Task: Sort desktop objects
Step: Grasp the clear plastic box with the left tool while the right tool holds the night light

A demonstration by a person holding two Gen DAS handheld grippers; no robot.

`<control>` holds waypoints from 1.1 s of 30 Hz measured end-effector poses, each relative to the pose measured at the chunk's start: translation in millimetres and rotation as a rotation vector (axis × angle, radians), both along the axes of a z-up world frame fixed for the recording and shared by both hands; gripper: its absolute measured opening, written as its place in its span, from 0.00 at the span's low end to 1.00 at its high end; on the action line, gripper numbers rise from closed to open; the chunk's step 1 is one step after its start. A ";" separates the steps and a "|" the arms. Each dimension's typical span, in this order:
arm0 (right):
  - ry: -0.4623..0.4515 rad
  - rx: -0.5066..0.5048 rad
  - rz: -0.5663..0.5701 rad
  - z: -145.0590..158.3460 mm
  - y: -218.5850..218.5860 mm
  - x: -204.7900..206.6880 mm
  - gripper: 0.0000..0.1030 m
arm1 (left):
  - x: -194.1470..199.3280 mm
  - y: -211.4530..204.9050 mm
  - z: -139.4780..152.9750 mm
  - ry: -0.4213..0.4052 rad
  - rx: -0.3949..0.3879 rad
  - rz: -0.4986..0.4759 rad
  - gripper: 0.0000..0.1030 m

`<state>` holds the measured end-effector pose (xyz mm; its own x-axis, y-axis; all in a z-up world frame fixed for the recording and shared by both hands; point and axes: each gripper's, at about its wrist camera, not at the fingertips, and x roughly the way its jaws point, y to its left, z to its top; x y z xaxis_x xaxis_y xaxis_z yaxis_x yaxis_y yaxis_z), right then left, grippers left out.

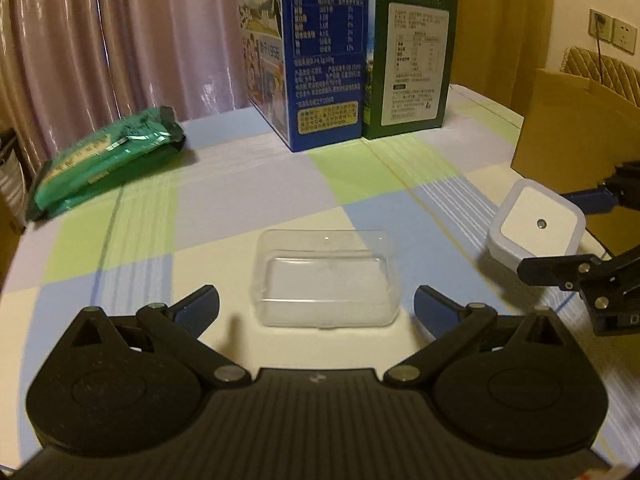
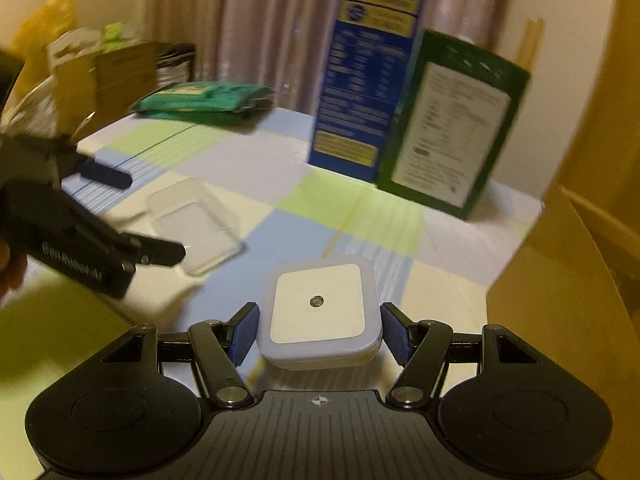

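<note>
Green foil glinted at the far left of the checked cloth, where a snack packet lay flat before a pink curtain. Toward the middle, the left gripper stood released, its blue-padded fingers spread wide to either side of a clear plastic box resting on the cloth, with a gap showing on both sides and no pad touching it. Behind the box, a tall blue carton stood upright, touching a shorter green carton on its right. Further right, the right gripper bracketed a white square night light with a small sensor dot in its face; the pads sat just beside its two flanks, and the blurred view did not settle whether they pressed on it, so its hold could not be told. In the left wrist view the light appeared between that gripper's fingers. A brown cardboard box rose at the far right edge.
</note>
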<state>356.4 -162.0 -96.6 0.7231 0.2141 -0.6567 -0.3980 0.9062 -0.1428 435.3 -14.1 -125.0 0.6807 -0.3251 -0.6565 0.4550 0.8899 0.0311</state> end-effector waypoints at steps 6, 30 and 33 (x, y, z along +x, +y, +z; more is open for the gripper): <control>0.020 0.035 -0.037 -1.9 -7.8 2.4 0.61 | 11.8 -13.3 -7.4 0.019 -0.010 0.001 0.96; 0.039 0.184 -0.119 31.0 -24.8 -62.9 0.61 | -98.8 -6.9 33.4 0.070 -0.039 0.133 0.80; 0.039 0.206 -0.126 43.2 -29.0 -84.2 0.61 | -122.0 -6.9 47.5 0.069 -0.051 0.144 0.80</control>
